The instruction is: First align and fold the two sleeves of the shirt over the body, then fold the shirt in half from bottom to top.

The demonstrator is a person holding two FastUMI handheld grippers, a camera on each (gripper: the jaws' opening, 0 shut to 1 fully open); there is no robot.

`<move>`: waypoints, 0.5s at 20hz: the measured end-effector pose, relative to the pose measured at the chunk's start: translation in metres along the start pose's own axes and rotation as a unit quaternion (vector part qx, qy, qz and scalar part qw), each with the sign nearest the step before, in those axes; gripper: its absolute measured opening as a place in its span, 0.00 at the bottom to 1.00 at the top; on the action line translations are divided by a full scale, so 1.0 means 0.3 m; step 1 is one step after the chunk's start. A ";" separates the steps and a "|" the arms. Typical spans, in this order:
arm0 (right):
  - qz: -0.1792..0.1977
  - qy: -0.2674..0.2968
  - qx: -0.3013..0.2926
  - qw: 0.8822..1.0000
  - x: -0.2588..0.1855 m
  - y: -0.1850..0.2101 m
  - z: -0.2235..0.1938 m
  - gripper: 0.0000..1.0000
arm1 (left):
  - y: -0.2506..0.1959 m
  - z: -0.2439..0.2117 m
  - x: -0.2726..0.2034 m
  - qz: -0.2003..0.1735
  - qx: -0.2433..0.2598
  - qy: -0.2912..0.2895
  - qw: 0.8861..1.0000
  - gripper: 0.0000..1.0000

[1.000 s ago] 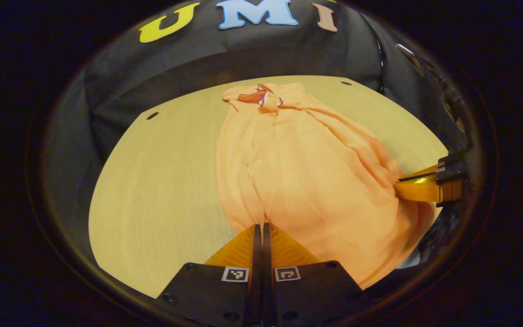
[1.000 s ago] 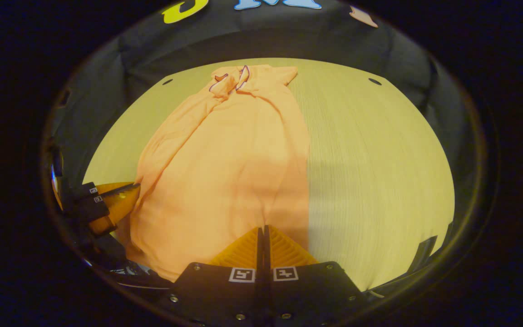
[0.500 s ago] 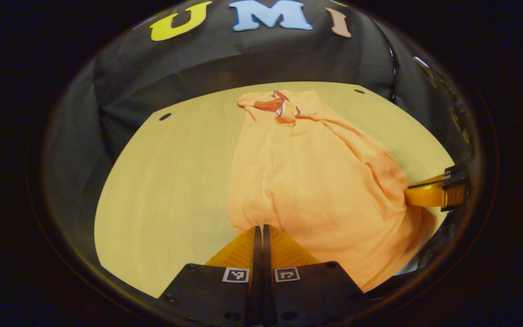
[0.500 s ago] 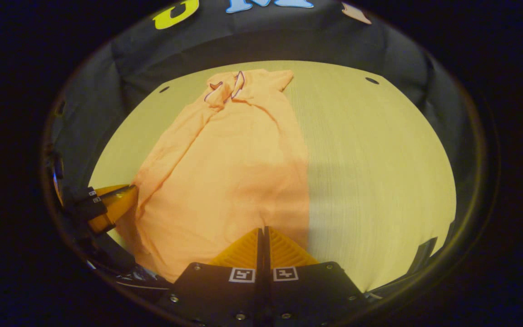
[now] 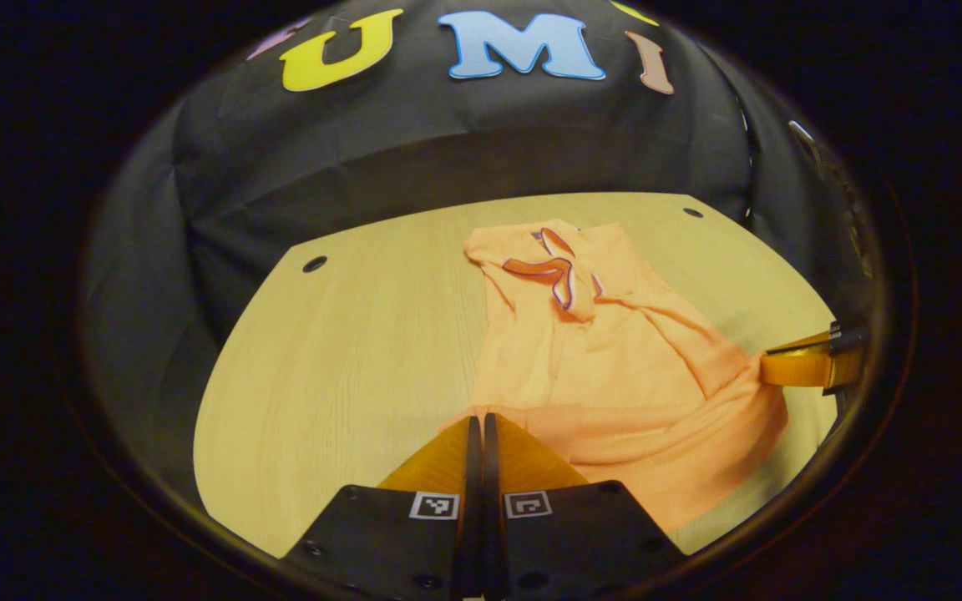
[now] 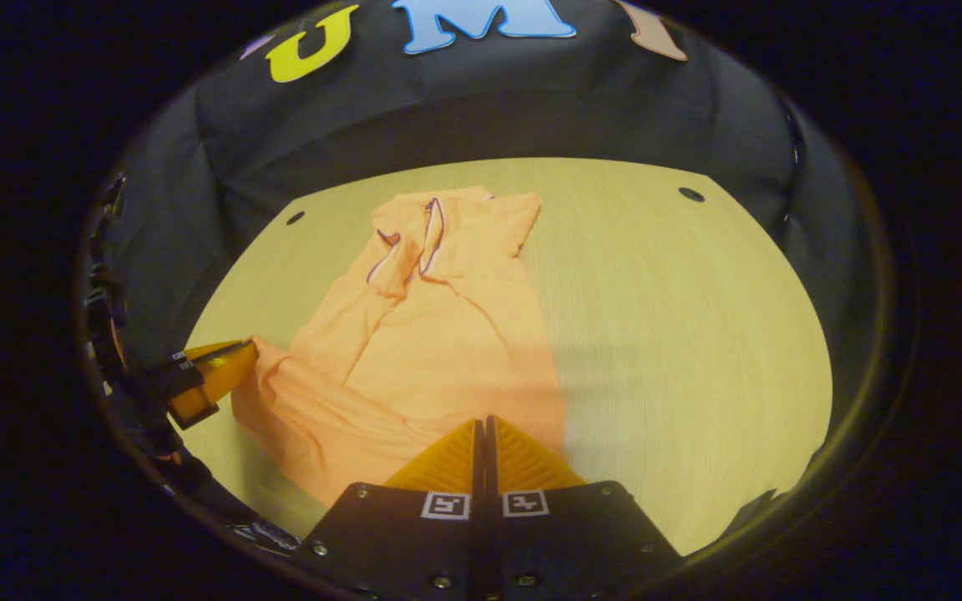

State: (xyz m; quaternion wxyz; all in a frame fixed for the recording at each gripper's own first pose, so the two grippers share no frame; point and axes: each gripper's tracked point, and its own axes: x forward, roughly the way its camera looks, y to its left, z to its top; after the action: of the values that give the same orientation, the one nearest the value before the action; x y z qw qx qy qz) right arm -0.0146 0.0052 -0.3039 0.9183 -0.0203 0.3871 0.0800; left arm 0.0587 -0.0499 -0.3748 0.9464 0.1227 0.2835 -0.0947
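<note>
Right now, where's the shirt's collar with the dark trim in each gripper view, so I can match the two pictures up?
Left gripper view: the collar sits right of centre, at the far end of the orange shirt.
Right gripper view: the collar sits left of centre, again at the shirt's far end.
Shared landmark: the wooden table under the shirt, with small dark holes near its far corners.

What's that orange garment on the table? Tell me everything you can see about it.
The shirt is a thin, soft-looking orange top with dark piping at the collar, which lies at the table's far end. Its sleeves look already folded in, making a narrow strip on the pale wooden table. The near hem is raised and bunched into wrinkles, mid-fold toward the collar. The left gripper and the right gripper each pinch a hem corner, fingers closed on the cloth.
</note>
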 end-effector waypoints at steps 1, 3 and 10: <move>0.000 -0.006 -0.001 1.000 0.018 -0.008 0.045 0.00 | 0.005 0.041 0.027 -0.002 0.005 -0.006 1.000 0.06; -0.003 -0.023 -0.006 1.000 0.056 -0.028 0.147 0.00 | 0.010 0.126 0.082 -0.006 0.013 -0.020 1.000 0.07; -0.003 -0.076 -0.006 0.997 0.196 -0.095 0.498 0.00 | 0.068 0.434 0.288 -0.008 -0.003 -0.062 0.998 0.06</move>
State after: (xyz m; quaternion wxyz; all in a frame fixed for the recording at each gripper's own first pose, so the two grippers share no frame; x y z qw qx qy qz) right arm 0.1362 -0.0002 -0.2419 0.9452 -0.0206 0.3155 0.0809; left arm 0.2015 -0.0772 -0.3142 0.9617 0.1109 0.2256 -0.1089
